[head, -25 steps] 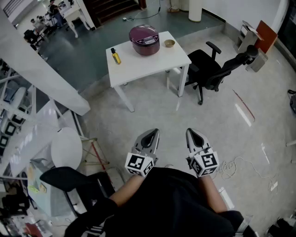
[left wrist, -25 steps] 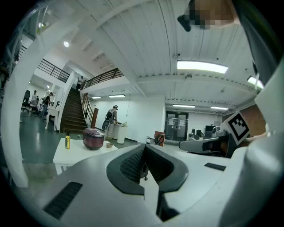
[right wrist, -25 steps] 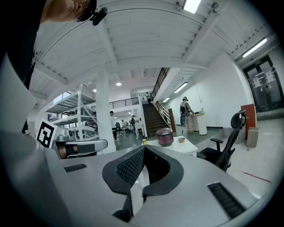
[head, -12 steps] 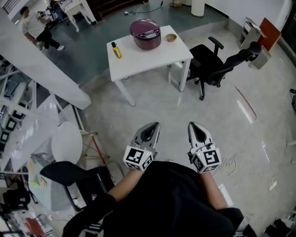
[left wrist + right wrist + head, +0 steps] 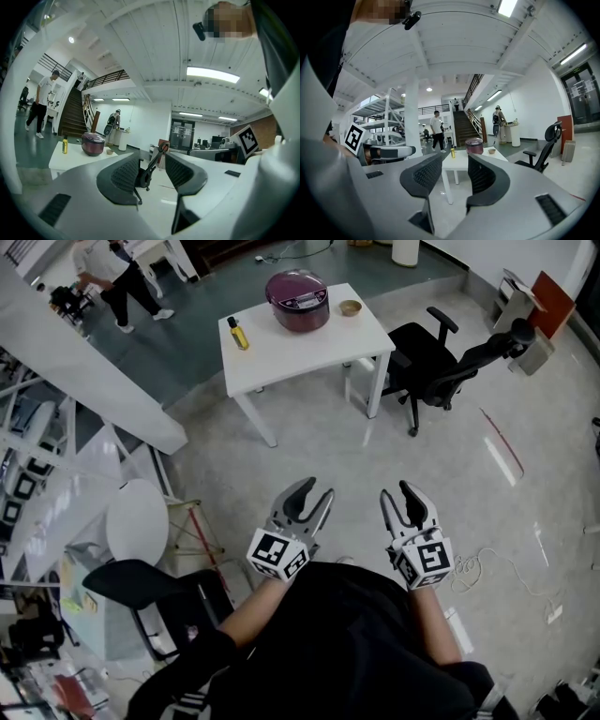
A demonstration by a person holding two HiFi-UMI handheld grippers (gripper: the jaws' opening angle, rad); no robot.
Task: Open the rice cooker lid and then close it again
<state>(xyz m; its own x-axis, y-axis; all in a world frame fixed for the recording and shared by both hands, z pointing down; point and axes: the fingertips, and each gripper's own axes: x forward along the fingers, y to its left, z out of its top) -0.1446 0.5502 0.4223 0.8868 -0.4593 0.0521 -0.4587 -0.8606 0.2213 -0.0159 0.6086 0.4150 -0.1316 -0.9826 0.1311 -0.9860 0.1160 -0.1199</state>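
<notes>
Both pairs of fingers are parting with nothing between them. The left gripper [image 5: 315, 491] and right gripper [image 5: 397, 493], which a second ago had their jaws pressed together, now show a moderate gap, seen also in the left gripper view [image 5: 152, 161] and the right gripper view [image 5: 454, 164]. Both are held side by side close to the person's body, over bare pale floor [image 5: 375, 465].

Well ahead stands a white table [image 5: 300, 351]. The rice cooker [image 5: 298, 300], lid down, sits at the tabletop's far edge, as before. A small bowl [image 5: 350, 307] is just beside it by the far right corner, and a yellow bottle [image 5: 239, 334] stands near the left edge. A black office chair [image 5: 441, 362] stands right of the table. A person [image 5: 122, 277] has walked into the far left of the head view.
</notes>
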